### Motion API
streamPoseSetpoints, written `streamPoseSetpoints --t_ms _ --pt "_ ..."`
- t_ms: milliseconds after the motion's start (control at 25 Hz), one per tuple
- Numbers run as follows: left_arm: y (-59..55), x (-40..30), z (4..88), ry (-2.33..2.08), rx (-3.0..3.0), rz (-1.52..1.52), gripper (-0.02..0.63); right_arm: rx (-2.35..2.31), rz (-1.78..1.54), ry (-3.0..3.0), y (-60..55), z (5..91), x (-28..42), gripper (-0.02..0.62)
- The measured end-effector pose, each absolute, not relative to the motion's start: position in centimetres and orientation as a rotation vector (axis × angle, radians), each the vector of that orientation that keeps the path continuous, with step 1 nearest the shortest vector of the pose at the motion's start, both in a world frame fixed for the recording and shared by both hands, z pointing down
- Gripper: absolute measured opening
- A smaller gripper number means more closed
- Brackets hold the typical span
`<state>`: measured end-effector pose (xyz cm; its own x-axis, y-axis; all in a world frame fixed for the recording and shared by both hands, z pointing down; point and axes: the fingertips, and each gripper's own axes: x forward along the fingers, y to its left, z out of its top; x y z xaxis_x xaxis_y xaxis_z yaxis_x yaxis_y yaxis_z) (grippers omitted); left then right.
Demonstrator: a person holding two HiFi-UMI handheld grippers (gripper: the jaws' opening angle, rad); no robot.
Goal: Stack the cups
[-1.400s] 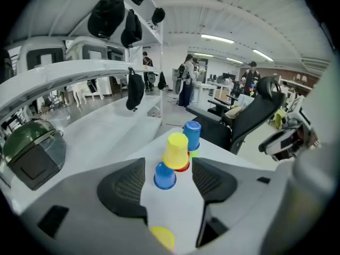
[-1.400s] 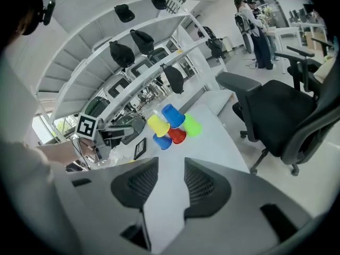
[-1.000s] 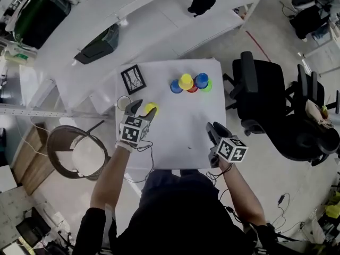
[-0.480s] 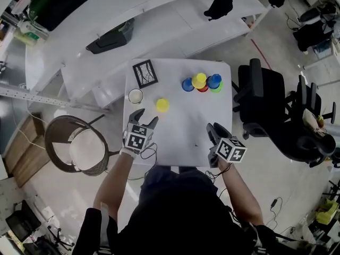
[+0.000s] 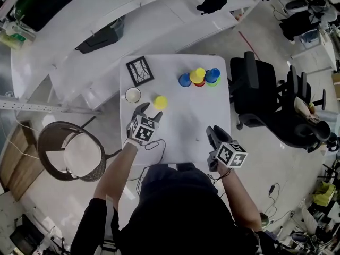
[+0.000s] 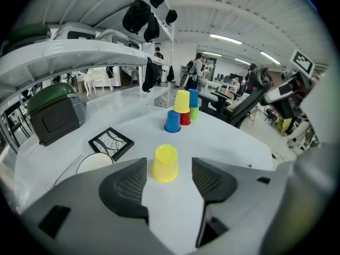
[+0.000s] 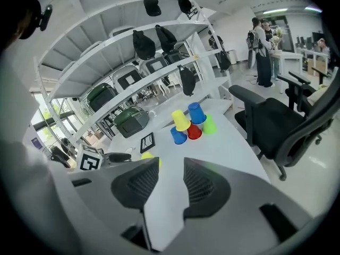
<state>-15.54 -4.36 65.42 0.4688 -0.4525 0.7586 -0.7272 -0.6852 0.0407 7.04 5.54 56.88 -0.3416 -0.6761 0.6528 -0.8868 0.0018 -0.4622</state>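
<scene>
Left gripper (image 5: 149, 112) jaws apart, inverted yellow cup (image 5: 160, 102) just beyond their tips, untouched; right gripper (image 5: 211, 134) likewise parted, nothing between its jaws.

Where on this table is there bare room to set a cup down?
The widest bare patch on the table is its middle and right side, bordered by the lone yellow cup, the cup cluster and the right gripper. A narrower strip lies between the picture frame and the cluster. The left edge is crowded: frame, round white dish, left gripper.
</scene>
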Motion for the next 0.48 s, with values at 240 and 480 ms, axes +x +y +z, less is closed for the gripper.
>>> streamPoseSetpoints --t_ms 240,480 --pt "-6.1 -14.6 68.1 -0.965 2.406 1.119 0.262 1.732 1.295 -1.933 8.4 57.4 7.6 0.141" --pt "-6.7 -14.3 69.1 -0.945 2.417 1.165 0.262 1.774 1.350 -1.894 9.9 58.6 8.0 0.141"
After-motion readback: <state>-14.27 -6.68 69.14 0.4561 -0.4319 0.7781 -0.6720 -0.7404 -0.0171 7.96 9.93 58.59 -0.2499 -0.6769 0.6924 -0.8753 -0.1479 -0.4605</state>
